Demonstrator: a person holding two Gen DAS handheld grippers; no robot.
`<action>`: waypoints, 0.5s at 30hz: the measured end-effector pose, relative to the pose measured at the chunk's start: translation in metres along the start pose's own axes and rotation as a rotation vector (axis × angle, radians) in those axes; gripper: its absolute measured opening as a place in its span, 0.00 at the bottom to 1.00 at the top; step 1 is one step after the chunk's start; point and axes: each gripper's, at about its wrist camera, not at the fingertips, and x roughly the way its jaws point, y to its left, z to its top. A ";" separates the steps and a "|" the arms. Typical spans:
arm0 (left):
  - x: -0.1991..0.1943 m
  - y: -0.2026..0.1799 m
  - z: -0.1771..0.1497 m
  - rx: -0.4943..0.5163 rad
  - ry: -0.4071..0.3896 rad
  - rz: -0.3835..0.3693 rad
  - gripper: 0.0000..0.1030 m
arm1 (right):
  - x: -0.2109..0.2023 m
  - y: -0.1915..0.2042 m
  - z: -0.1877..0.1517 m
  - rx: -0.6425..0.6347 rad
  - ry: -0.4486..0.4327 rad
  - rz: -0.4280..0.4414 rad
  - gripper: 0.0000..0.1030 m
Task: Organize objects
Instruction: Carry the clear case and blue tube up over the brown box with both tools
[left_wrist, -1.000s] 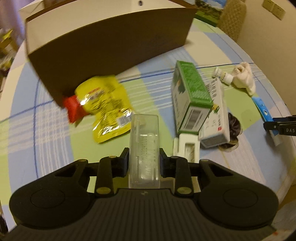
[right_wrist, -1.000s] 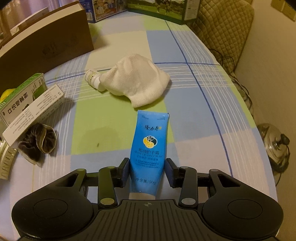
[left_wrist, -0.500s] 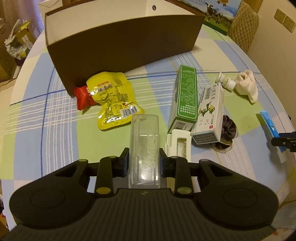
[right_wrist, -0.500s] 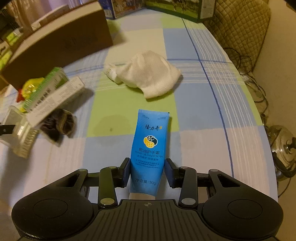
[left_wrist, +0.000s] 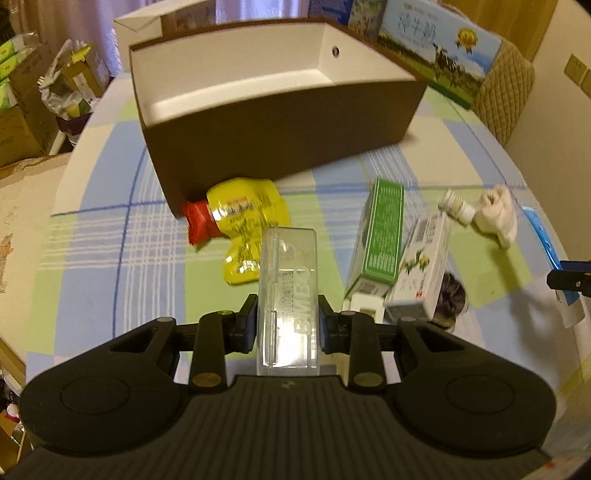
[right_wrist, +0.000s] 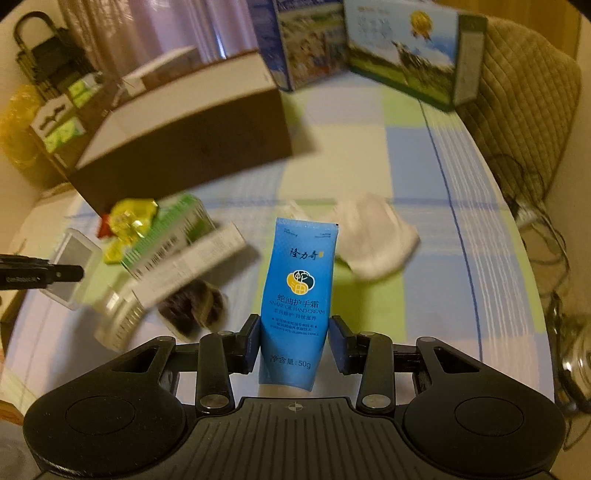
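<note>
My left gripper (left_wrist: 287, 326) is shut on a clear plastic case (left_wrist: 288, 295) and holds it above the table, short of the open brown box (left_wrist: 280, 122). My right gripper (right_wrist: 295, 341) is shut on a blue hand cream tube (right_wrist: 299, 295), lifted off the checked cloth. The brown box (right_wrist: 177, 147) shows at the back left in the right wrist view. The left gripper with the clear case (right_wrist: 70, 273) shows at the left edge there.
On the table lie a yellow snack pouch (left_wrist: 243, 218), a green carton (left_wrist: 382, 236), a white carton (left_wrist: 424, 269), a dark scrunchie (left_wrist: 452, 295), a small bottle (left_wrist: 458, 206) and a white cloth (left_wrist: 496, 214). Milk cartons (right_wrist: 402, 51) stand at the back.
Both grippers have risen with their loads. The blue tube has come off the table. The left gripper has lifted, so the inside of the brown box now shows.
</note>
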 end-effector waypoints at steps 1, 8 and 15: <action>-0.003 0.000 0.002 -0.006 -0.008 0.003 0.25 | 0.000 0.003 0.005 -0.009 -0.009 0.010 0.35; -0.019 0.004 0.027 -0.043 -0.075 0.005 0.25 | 0.005 0.023 0.041 -0.089 -0.059 0.082 0.35; -0.023 0.008 0.062 -0.073 -0.142 0.010 0.25 | 0.020 0.048 0.086 -0.189 -0.116 0.142 0.35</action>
